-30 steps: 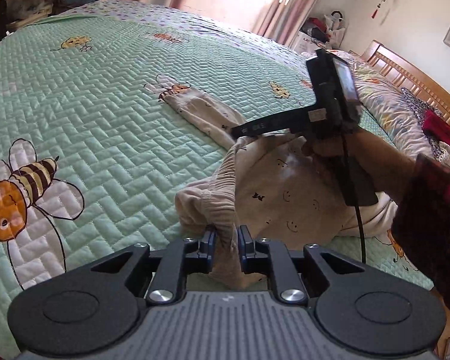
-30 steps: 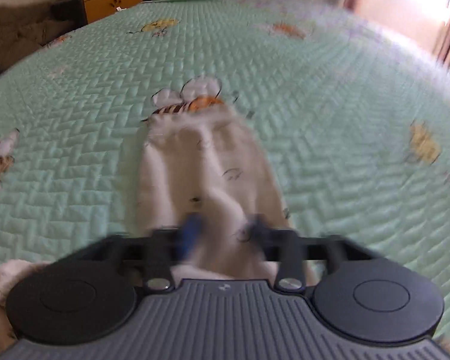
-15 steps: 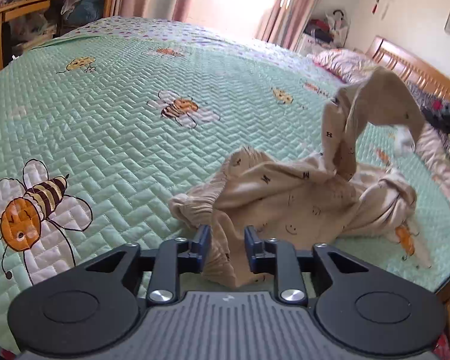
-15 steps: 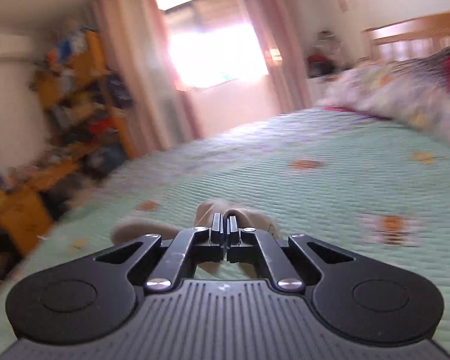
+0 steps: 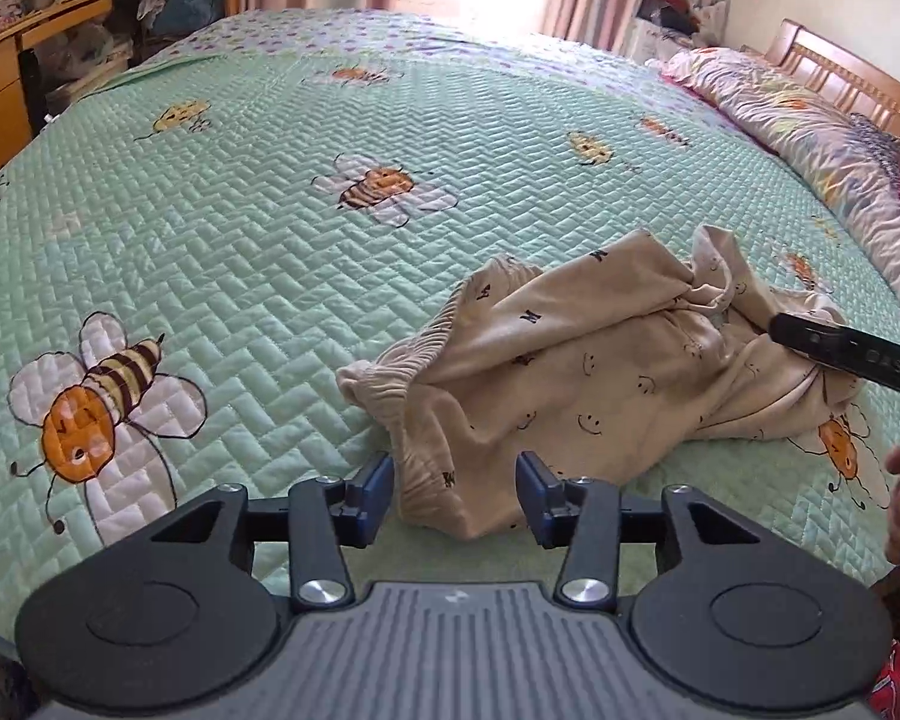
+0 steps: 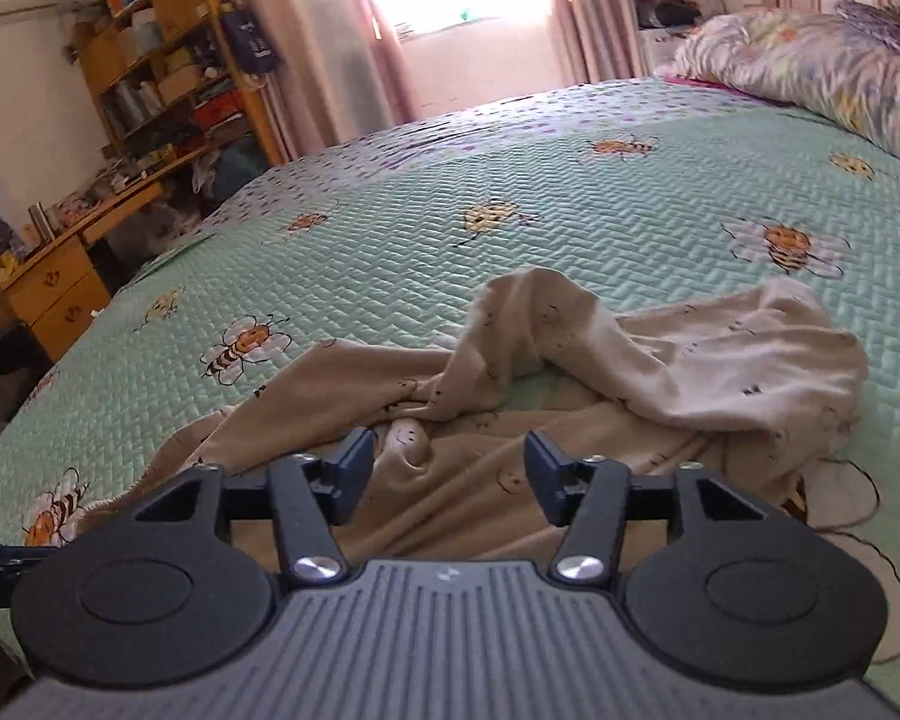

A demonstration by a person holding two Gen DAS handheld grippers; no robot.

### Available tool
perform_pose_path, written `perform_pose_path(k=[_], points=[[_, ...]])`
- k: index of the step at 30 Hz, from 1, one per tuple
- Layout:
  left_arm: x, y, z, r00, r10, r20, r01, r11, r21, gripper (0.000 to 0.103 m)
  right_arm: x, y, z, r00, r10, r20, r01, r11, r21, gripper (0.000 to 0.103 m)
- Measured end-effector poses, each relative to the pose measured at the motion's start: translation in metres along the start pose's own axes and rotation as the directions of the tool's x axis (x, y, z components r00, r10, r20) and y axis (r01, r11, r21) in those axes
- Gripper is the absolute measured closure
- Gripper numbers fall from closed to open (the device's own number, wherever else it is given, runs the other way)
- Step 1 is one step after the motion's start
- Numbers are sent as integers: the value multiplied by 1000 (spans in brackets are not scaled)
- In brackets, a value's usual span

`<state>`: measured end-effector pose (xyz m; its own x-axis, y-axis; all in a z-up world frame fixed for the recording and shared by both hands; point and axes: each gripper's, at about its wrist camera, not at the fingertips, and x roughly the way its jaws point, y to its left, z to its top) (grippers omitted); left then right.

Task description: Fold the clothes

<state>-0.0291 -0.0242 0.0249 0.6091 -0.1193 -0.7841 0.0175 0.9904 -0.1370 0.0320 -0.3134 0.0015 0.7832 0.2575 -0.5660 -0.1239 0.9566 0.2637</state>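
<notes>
In the left wrist view, a crumpled beige cotton garment printed with small smiley faces (image 5: 600, 372) is seen heaped on the green quilted bedspread embroidered with bees (image 5: 240, 228), its ribbed waistband end lying between the spread, empty fingers of the left gripper (image 5: 455, 489). In the right wrist view, the same soft, wrinkled cloth (image 6: 570, 384) is shown bunched just ahead of the right gripper (image 6: 447, 471), whose blue-padded fingers are likewise parted and grasp nothing.
</notes>
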Motion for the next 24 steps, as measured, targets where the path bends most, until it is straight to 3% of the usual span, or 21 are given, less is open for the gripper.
perform_pose_path(k=[4,7,9,10,12,14,18,24], points=[[-4,-6,13,997,74,2,-74,997,15,52,34,16,1,1000,-4,-22,2,996,-93,32],[-6,-12,25,991,131,16,-131,991,33,48,61,28,-13,997,-55,-46,45,981,-190,33],[-7,-17,32,985,169,24,-170,984,48,48,73,22,-27,994,-57,-89,41,984,-172,58],[-4,-20,36,982,188,23,-189,980,61,47,71,15,-31,996,-48,-76,37,990,-137,61],[2,-27,43,974,226,23,-227,970,89,46,62,-2,-33,999,-22,-46,19,999,-49,81],[10,-35,50,968,250,31,-252,960,120,44,50,-22,-31,1000,9,-25,-7,998,60,89],[26,-53,63,959,279,57,-285,943,173,44,34,-43,-29,999,-7,48,0,989,145,89],[53,-72,76,958,282,59,-288,934,209,44,47,-50,-36,1000,4,21,-7,985,175,87]])
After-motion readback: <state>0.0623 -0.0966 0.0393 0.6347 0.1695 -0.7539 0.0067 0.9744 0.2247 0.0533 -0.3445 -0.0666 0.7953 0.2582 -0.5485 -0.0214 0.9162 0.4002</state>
